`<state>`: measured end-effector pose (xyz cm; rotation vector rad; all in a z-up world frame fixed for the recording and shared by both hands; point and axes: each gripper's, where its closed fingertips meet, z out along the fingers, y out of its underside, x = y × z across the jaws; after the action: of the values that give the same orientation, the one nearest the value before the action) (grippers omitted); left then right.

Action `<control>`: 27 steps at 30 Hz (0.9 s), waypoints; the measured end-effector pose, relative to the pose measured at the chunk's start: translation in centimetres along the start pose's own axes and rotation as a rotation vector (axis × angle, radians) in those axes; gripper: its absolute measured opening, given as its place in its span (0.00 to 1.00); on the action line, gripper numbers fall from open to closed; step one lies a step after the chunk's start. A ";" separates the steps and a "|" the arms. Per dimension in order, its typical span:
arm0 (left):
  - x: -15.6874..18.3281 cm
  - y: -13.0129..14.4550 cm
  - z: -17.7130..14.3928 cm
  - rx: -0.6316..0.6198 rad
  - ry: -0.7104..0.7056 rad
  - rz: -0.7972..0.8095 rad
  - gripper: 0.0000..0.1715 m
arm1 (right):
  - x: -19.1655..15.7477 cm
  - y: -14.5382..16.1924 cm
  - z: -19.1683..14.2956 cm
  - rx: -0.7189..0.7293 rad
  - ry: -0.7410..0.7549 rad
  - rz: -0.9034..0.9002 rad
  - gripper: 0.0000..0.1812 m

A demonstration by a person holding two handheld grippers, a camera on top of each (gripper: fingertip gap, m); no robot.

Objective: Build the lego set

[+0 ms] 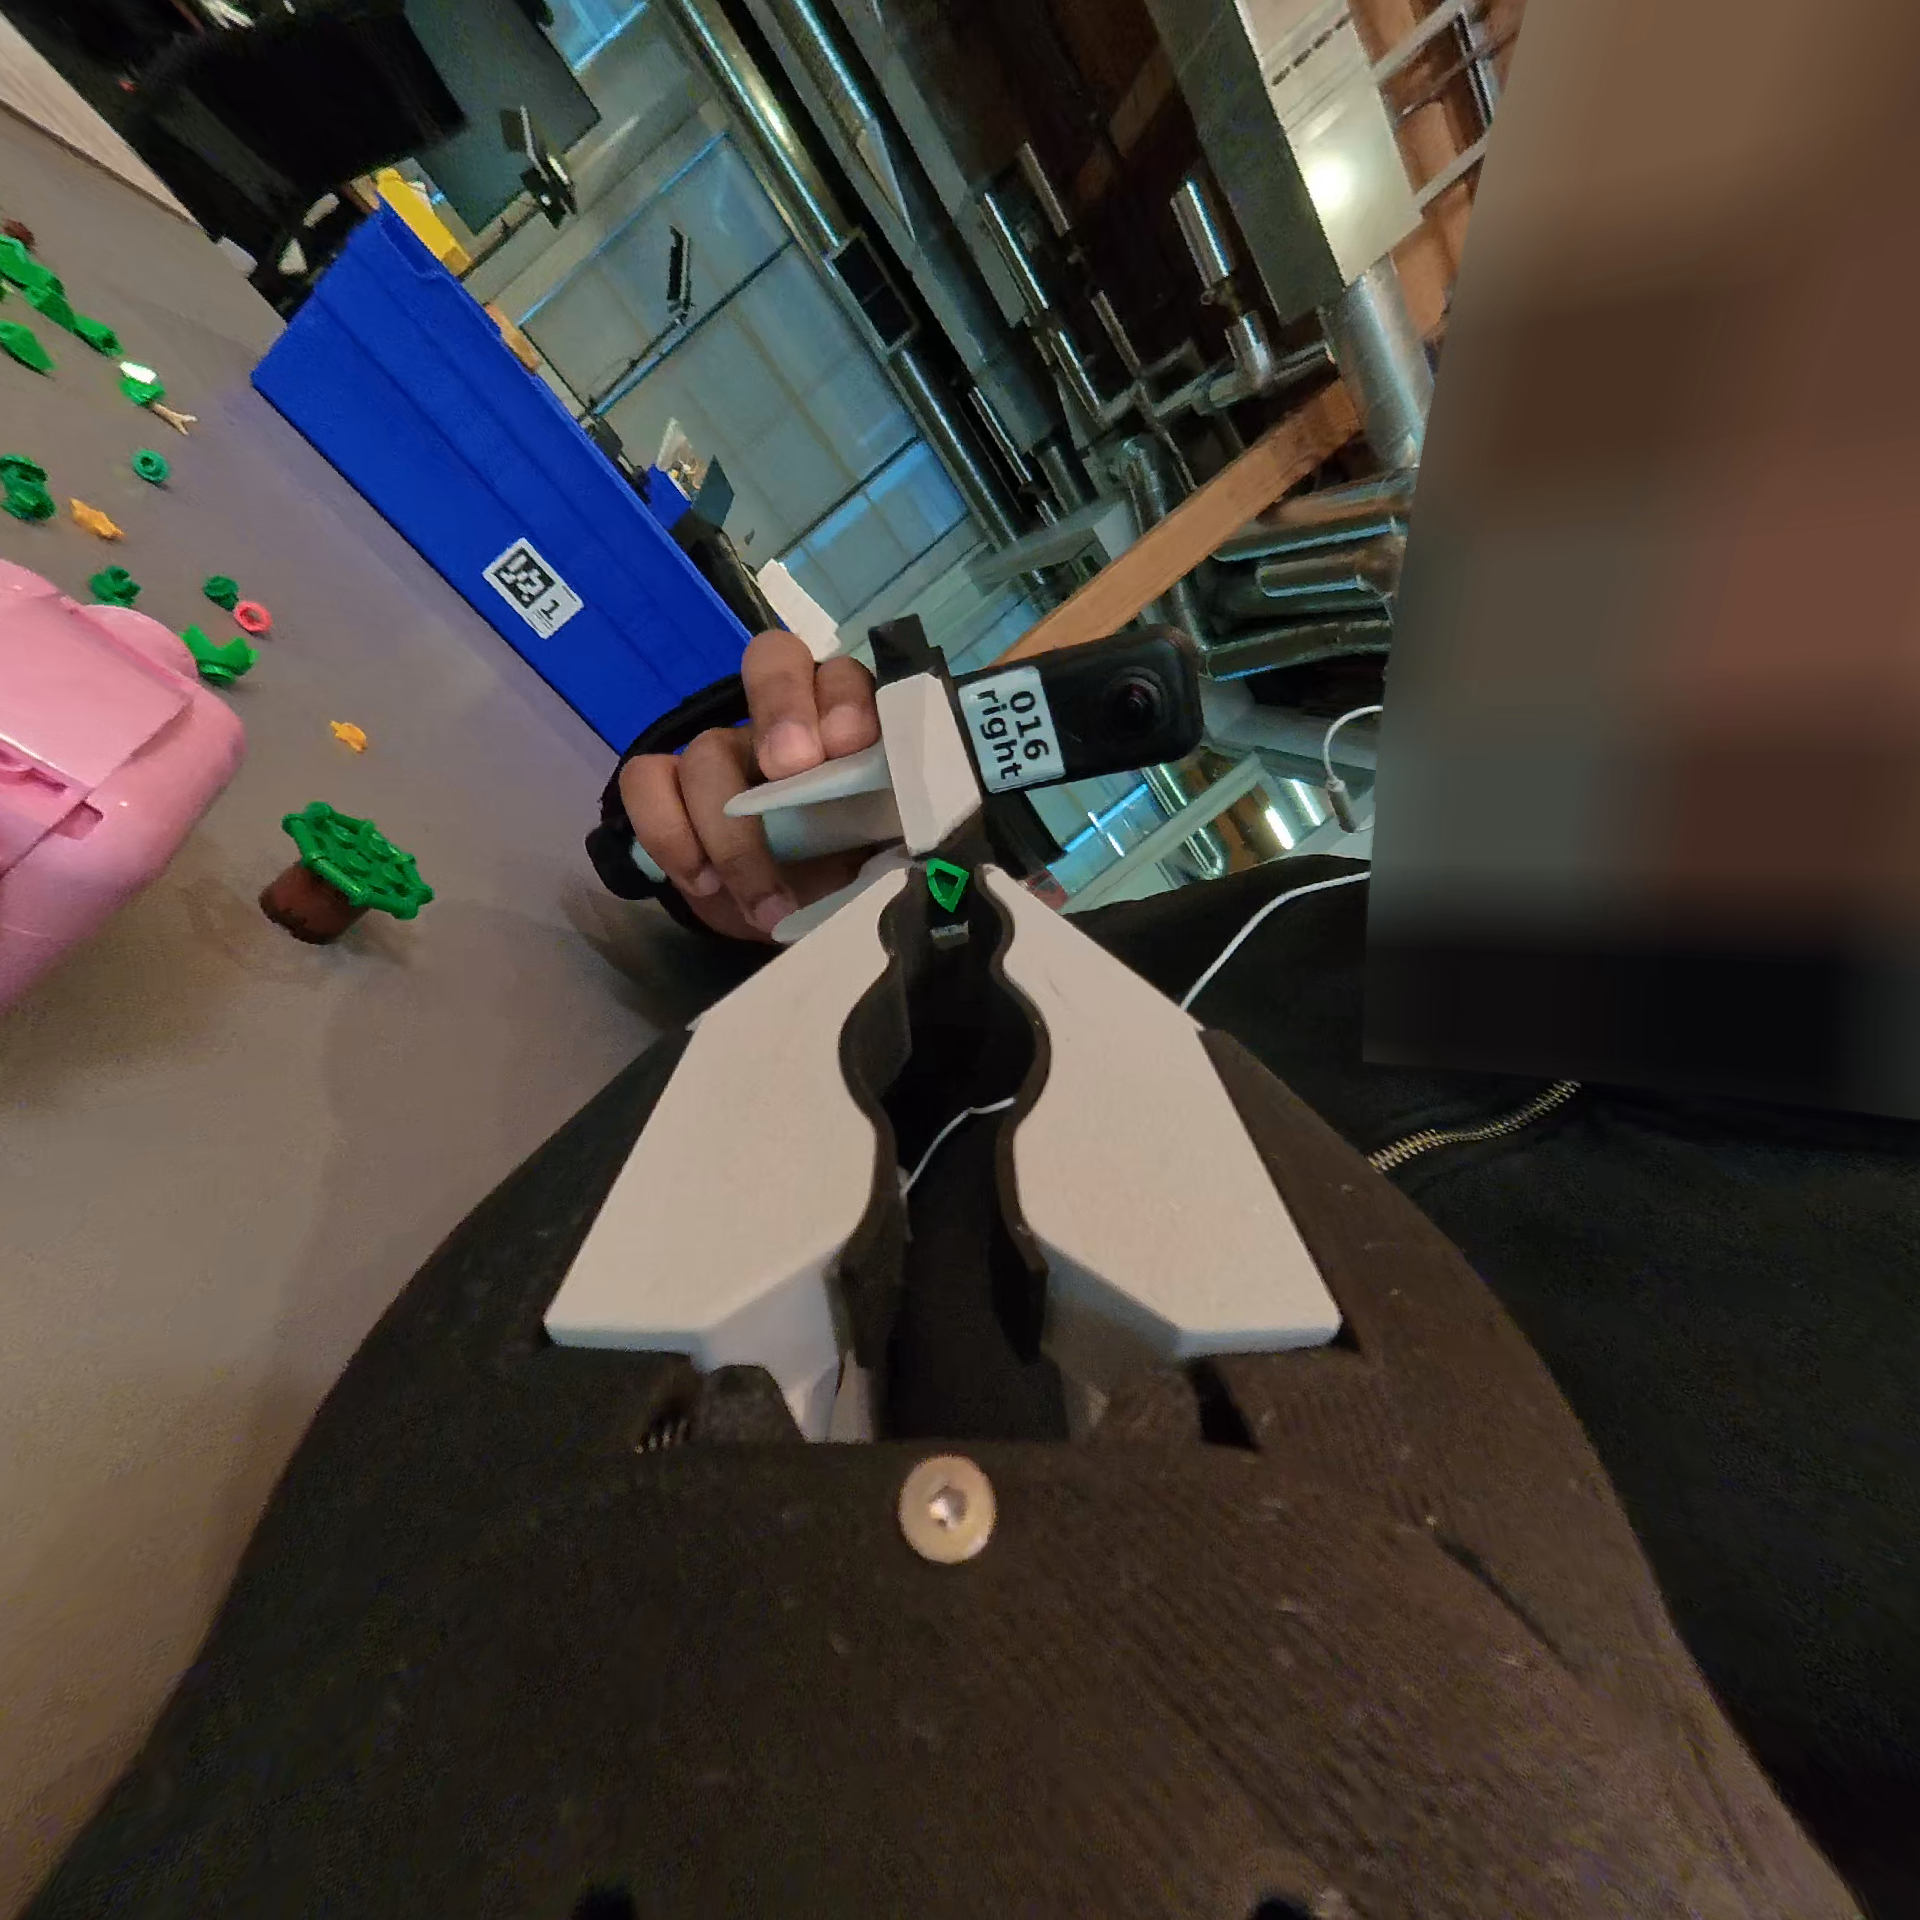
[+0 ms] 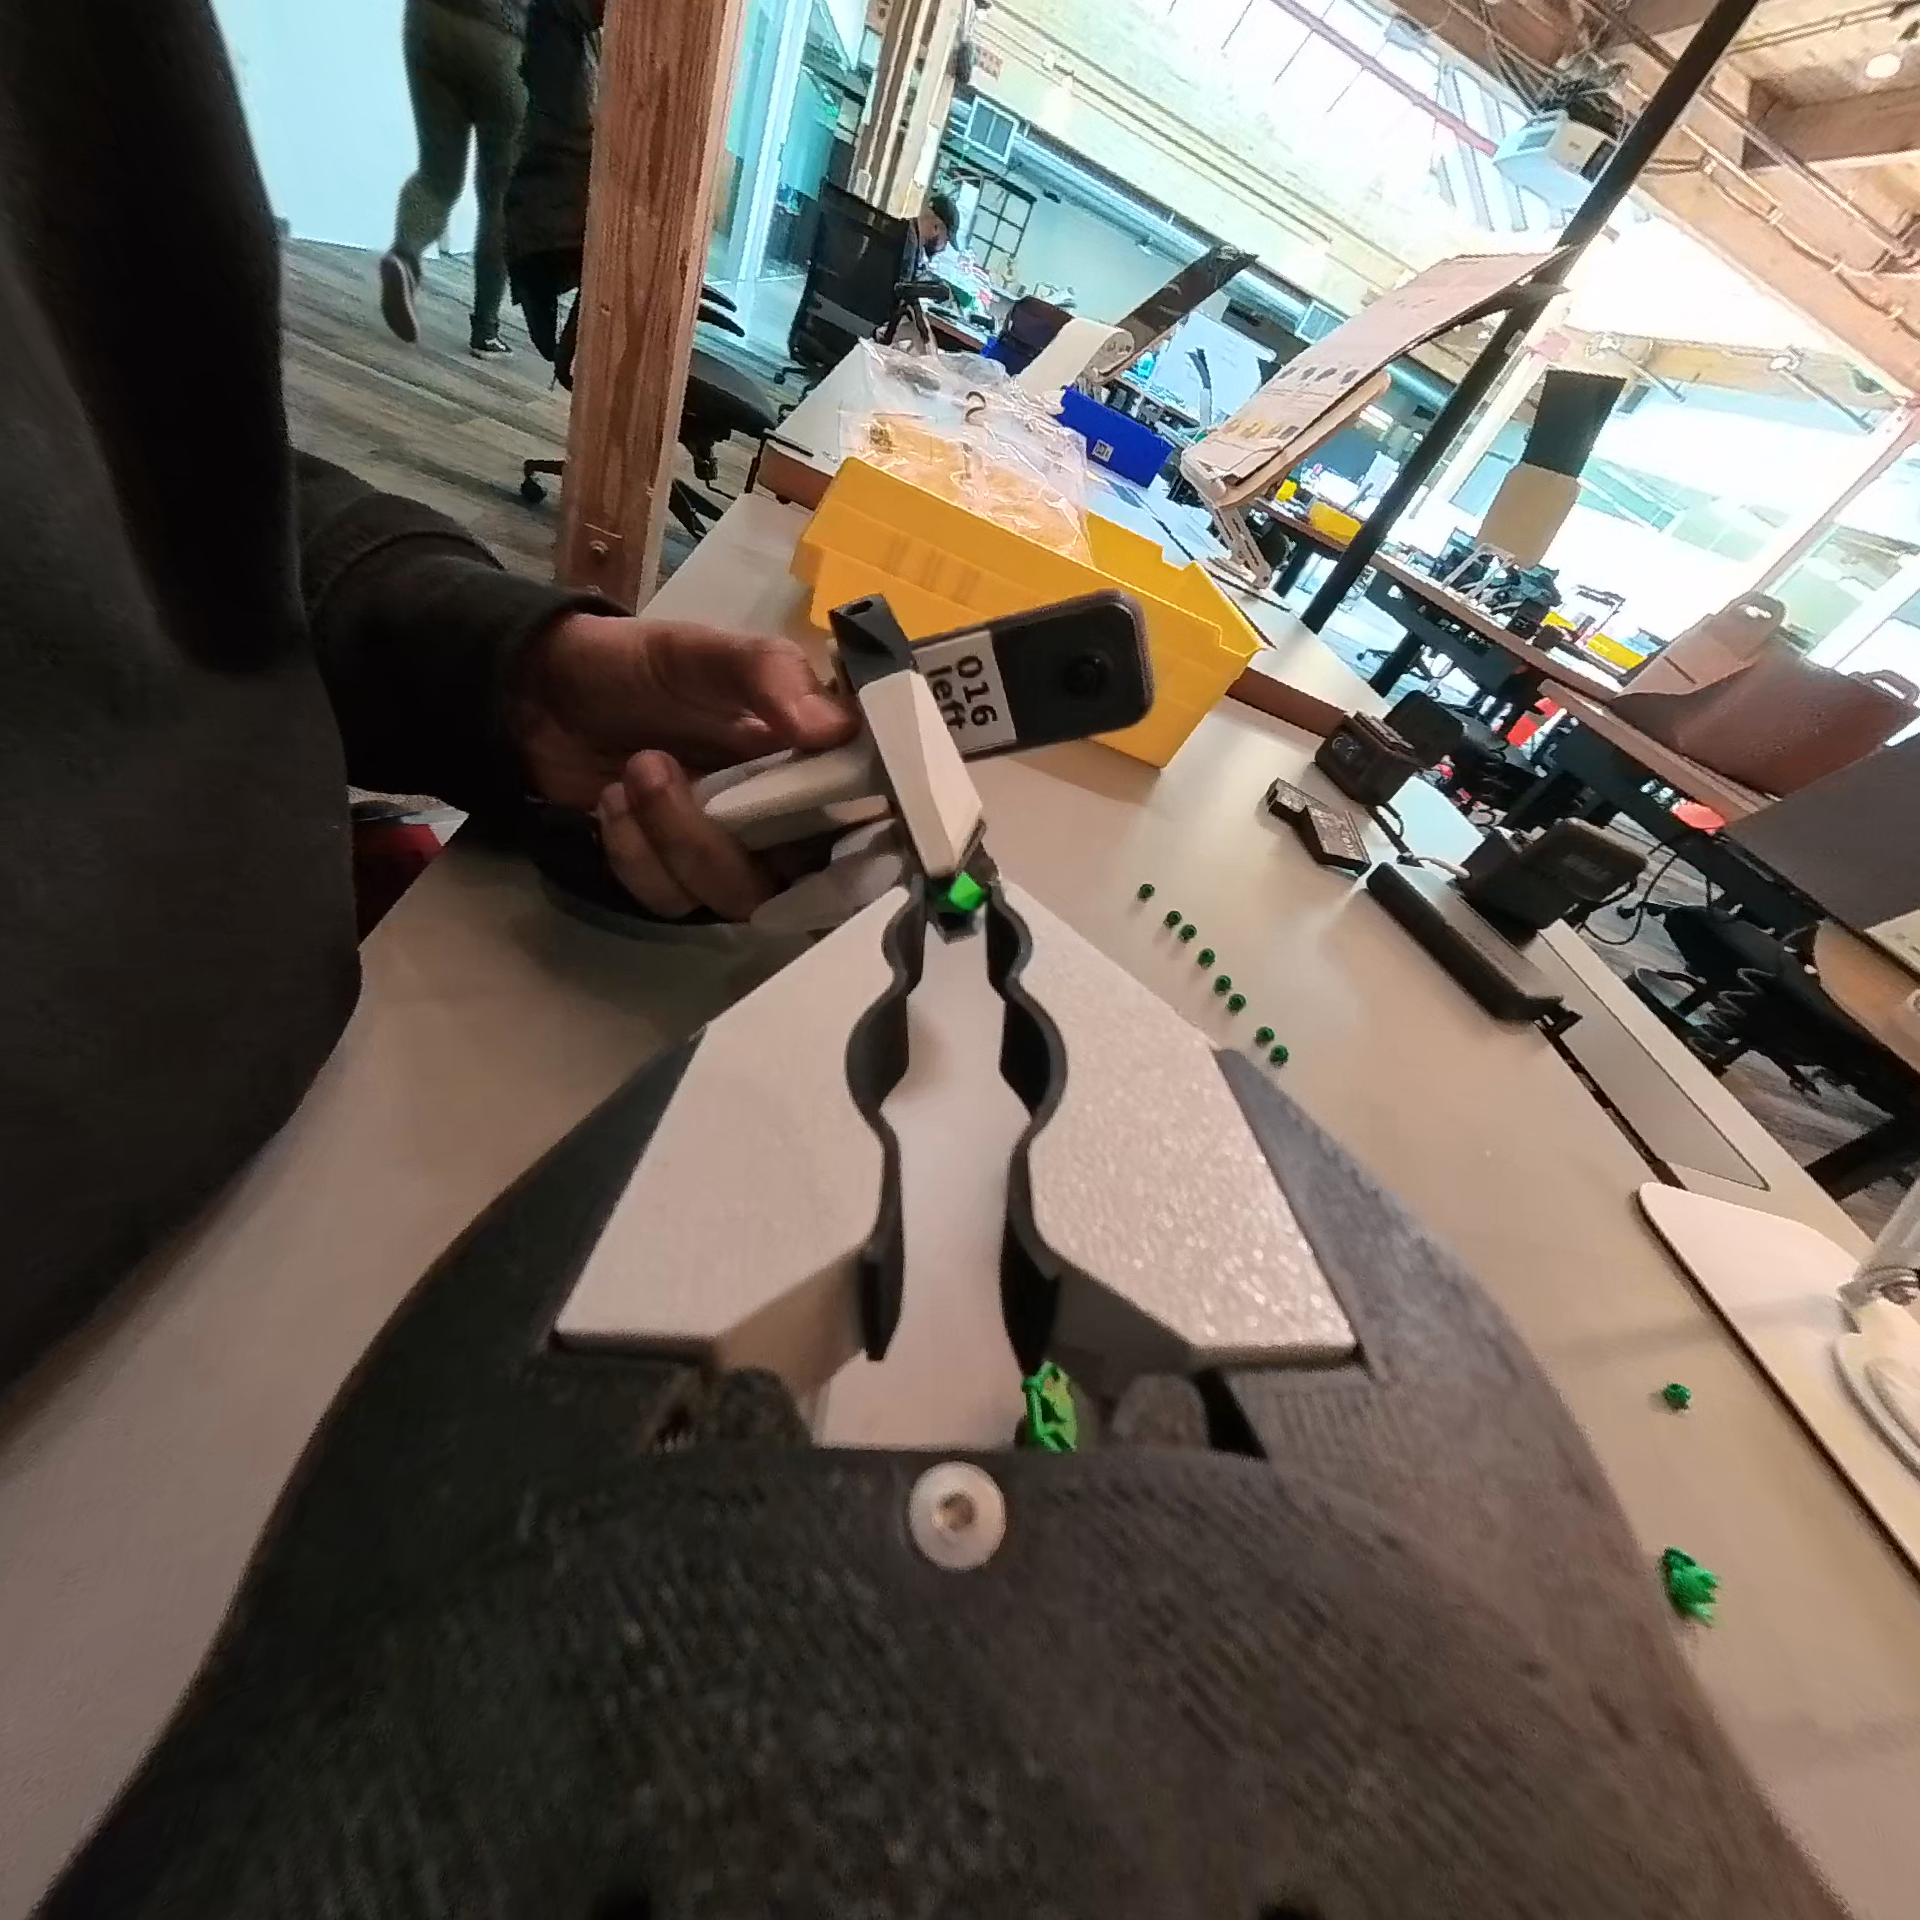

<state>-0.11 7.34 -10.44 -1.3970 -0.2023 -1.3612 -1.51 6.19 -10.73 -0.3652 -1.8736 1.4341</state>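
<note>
A small green lego piece sits at the tips of my left gripper, whose jaws are closed in on it, held above the grey table. My right gripper comes in from above, tip to tip, and touches the same piece. In the right wrist view the green piece sits between the tips of my right gripper, also closed in on it, with my left gripper meeting it from above. A tiny dark part shows just below the green piece in both views.
A pink box, a green-topped tree with a brown trunk, loose green pieces and a blue bin lie to the left. A yellow bin, a row of green studs, black devices and a white mat lie to the right. The tips of both grippers are at nearly the same place.
</note>
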 end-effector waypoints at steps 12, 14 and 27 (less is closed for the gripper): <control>-0.5 -1.1 0.1 0.132 -0.057 0.068 0.02 | 1.1 0.1 -0.3 -0.006 0.065 0.014 0.04; -0.5 -1.2 0.1 0.138 -0.066 0.074 0.02 | 1.2 0.2 -0.3 -0.011 0.070 0.009 0.04; -0.6 -1.0 0.2 0.132 -0.073 0.077 0.02 | 1.0 0.2 -0.3 -0.026 0.053 0.009 0.04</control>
<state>-0.91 8.19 -10.33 -1.3317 -0.2793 -1.2131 -2.02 7.14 -10.53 -0.4203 -1.8512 1.3938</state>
